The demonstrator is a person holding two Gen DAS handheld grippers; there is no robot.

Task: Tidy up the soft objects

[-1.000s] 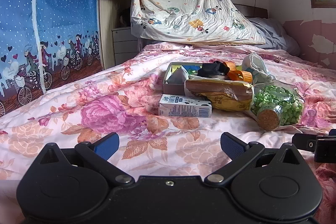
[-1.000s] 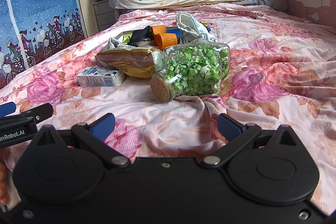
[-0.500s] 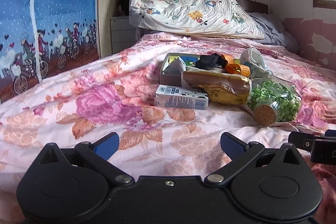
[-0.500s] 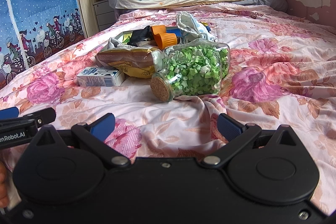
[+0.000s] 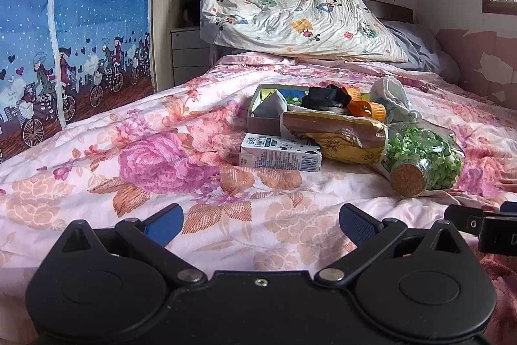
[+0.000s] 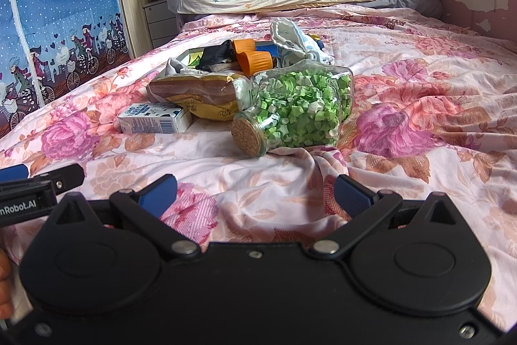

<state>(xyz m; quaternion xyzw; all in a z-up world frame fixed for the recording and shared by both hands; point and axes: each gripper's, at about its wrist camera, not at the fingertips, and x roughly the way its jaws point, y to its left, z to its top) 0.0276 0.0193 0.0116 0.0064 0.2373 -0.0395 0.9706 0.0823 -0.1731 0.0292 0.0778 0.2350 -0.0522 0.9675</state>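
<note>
On a floral bed [image 5: 161, 164], a pile of soft cloths in a box [image 5: 263, 118] lies far ahead of both spread, empty tools; the right hand-held gripper [image 6: 255, 191] looks nearer than the left hand-held gripper [image 5: 260, 220].

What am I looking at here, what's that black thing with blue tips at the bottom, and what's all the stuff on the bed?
There is no robot here. A person holds a hand-held claw in each hand, and each carries a wide-angle camera looking forward along its two blue-tipped fingers. One picture comes from the left claw, the other from the right claw. Both are open and hold nothing.

Ahead, on the floral bedspread, lies a small pile: a corked glass jar of green paper bits on its side, a yellow snack bag, a small milk carton, and an open box with black cloth, orange caps and a white cloth beside it.
</note>
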